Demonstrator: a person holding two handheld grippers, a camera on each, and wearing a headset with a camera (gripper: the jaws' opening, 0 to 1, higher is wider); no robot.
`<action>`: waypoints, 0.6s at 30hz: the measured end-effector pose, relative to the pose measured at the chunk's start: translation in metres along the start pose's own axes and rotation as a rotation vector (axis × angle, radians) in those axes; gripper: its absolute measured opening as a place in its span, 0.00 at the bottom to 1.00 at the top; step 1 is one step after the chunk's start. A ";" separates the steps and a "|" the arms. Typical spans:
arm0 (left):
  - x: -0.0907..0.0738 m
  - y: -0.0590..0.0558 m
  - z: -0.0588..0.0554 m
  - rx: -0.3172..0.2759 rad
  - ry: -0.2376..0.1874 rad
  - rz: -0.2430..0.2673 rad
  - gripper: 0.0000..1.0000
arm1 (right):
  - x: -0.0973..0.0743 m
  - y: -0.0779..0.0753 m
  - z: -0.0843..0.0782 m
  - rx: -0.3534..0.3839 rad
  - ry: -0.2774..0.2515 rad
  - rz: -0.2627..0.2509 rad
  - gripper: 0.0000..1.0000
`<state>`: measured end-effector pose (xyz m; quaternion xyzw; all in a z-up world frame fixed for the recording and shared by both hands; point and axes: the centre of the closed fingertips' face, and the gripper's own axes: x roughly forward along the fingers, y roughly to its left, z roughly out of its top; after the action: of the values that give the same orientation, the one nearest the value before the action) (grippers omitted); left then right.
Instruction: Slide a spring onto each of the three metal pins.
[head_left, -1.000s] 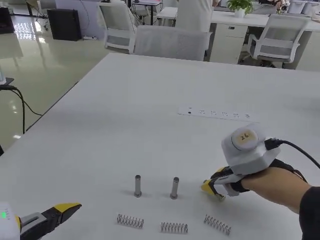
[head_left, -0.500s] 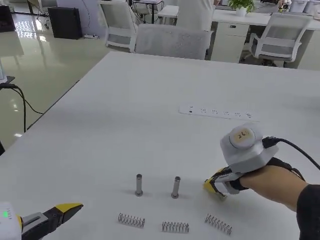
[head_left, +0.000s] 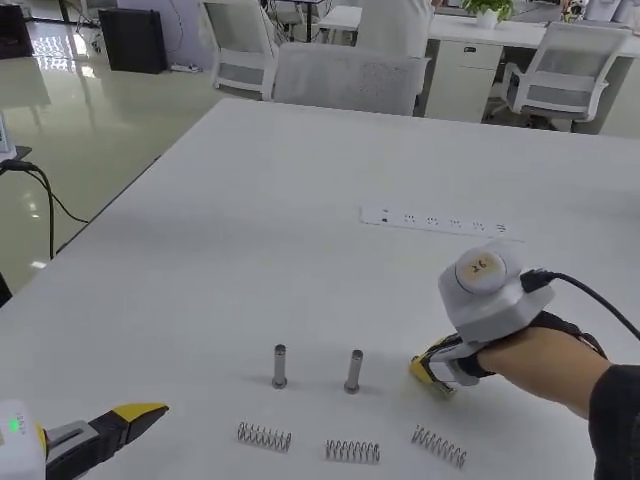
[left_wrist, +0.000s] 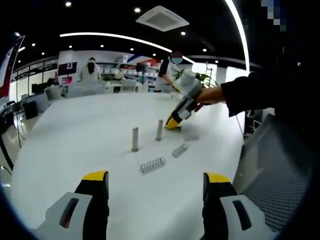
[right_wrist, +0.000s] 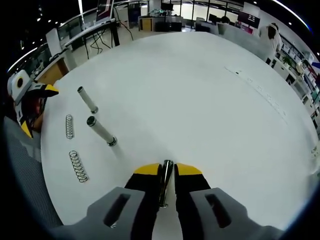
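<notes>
The right yellow-tipped gripper (right_wrist: 166, 172) pinched a short steel pin (right_wrist: 164, 186) — apparently low over the white table (head_left: 300, 200), beside two upright pins (head_left: 279, 366). Three coiled wire springs (head_left: 352, 452) lay in front. The left gripper (left_wrist: 155, 180) gaped wide, empty. Best to hold the pin vertical and seat its base flat — then release.

Right gripper (right_wrist: 167, 169): grey body, yellow-tipped fingers (right_wrist: 148, 172), black cable (head_left: 585, 291), dark sleeve (head_left: 615, 420)

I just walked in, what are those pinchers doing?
A person works two yellow-tipped grippers at a white table. The right gripper pinches one silver metal pin; the left gripper is open, holding nothing. Two more pins stand upright, and three wire springs lie near them, none on a pin.
</notes>
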<state>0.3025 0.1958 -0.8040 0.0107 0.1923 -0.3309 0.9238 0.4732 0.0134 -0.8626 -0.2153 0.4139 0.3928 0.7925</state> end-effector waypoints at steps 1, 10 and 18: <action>0.000 0.000 0.000 0.001 0.001 0.000 0.73 | 0.000 0.000 0.000 0.000 0.002 -0.001 0.07; 0.001 -0.001 0.002 0.004 -0.003 -0.003 0.73 | 0.000 0.000 0.000 0.030 0.031 -0.023 0.05; -0.001 0.002 0.003 0.006 -0.009 0.005 0.73 | -0.007 0.000 0.001 0.064 0.020 -0.029 0.05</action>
<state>0.3033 0.1976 -0.8013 0.0124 0.1874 -0.3293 0.9253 0.4712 0.0108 -0.8560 -0.1998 0.4310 0.3654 0.8005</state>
